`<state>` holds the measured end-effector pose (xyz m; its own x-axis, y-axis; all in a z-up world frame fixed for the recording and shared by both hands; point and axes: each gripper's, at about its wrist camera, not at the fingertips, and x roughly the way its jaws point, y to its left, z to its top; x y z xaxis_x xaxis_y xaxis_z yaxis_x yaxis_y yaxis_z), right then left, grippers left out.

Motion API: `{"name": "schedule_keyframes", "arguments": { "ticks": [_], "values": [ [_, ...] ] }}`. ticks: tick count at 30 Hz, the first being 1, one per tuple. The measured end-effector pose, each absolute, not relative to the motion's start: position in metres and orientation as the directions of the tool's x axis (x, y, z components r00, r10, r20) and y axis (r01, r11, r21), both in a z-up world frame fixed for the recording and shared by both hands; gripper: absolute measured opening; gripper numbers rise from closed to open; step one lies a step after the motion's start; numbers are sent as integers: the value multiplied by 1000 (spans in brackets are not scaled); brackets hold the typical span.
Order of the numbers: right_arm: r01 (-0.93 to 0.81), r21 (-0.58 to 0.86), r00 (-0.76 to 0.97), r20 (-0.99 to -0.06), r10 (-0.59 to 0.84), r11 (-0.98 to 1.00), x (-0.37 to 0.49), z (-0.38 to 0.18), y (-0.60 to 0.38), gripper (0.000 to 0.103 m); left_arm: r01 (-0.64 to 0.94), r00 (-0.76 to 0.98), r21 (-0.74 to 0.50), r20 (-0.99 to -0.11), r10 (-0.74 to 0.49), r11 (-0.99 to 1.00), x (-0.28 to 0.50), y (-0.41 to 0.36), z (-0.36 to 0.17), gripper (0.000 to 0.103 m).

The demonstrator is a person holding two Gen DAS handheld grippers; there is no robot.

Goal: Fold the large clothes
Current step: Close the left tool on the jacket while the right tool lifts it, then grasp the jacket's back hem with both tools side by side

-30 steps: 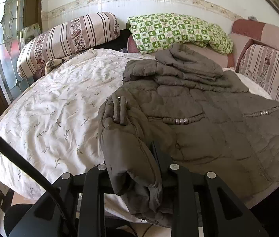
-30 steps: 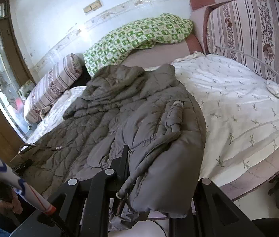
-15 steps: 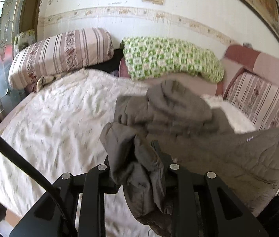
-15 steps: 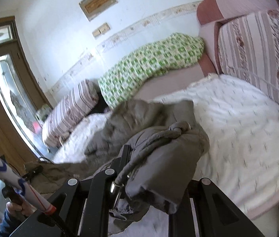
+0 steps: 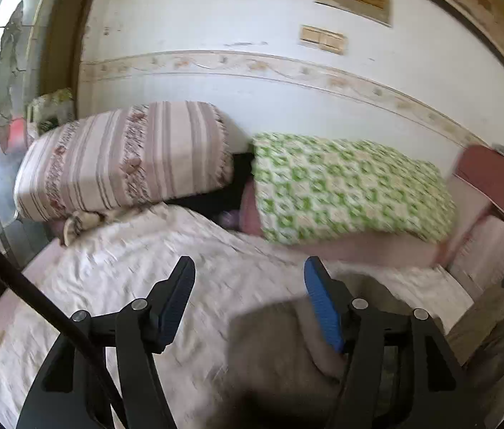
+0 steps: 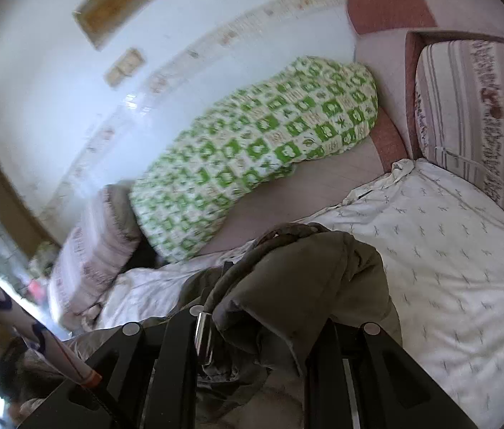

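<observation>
The jacket (image 6: pixel 298 286) is held bunched in the clenched right gripper (image 6: pixel 252 329), raised above the bed (image 6: pixel 466 268). The left gripper (image 5: pixel 250 300) has just been opened, nothing pinched; the released cloth lies below and right of its jaws.

L wrist: low over bed (image 5: pixel 116 279), faces wall | R wrist: same, rolled | shared: green quilt (image 5: pixel 341 186)
</observation>
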<state>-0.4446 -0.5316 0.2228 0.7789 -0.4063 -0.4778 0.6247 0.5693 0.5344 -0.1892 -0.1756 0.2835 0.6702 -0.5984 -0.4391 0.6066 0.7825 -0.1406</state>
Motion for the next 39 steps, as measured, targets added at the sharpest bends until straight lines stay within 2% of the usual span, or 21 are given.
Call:
{"name": "schedule_keyframes", "arguments": {
  "ticks": [4,8,13,15,20,23,29,31,34,39],
  "values": [
    [688,516,724,-535,-436,509,-398,201,-586,18,563,710,-132,-428,-559,816,-152,-179,289,63],
    [725,513,686,-595,-419,459,-367,166,-629,18,587,693,-132,-427,-580,799,-144,-186,274,64],
    [750,526,658,-658,-366,402,-342,117,-660,26,692,577,-113,-506,-641,713,-154,-234,221,64],
    [729,567,683,-643,-348,384,-344,105,-664,34,729,530,-93,-551,-645,678,-162,-259,193,64],
    [639,642,769,-560,-310,424,-372,109,-655,44,774,435,-80,-654,-619,629,-176,-309,127,64],
    [619,632,784,-537,-312,466,-392,116,-645,48,772,447,-46,-671,-592,634,-177,-324,103,64],
    [590,609,805,-492,-331,530,-426,122,-629,49,736,470,-41,-687,-554,676,-167,-335,82,64],
    [596,577,796,-513,-321,558,-426,118,-622,49,722,474,-47,-693,-543,691,-167,-334,85,64],
    [635,427,731,-601,-323,644,-408,103,-598,49,733,477,-46,-677,-560,679,-176,-333,94,64],
    [658,256,631,-700,-333,708,-381,59,-577,49,734,514,27,-676,-528,679,-185,-345,84,64]
  ]
}}
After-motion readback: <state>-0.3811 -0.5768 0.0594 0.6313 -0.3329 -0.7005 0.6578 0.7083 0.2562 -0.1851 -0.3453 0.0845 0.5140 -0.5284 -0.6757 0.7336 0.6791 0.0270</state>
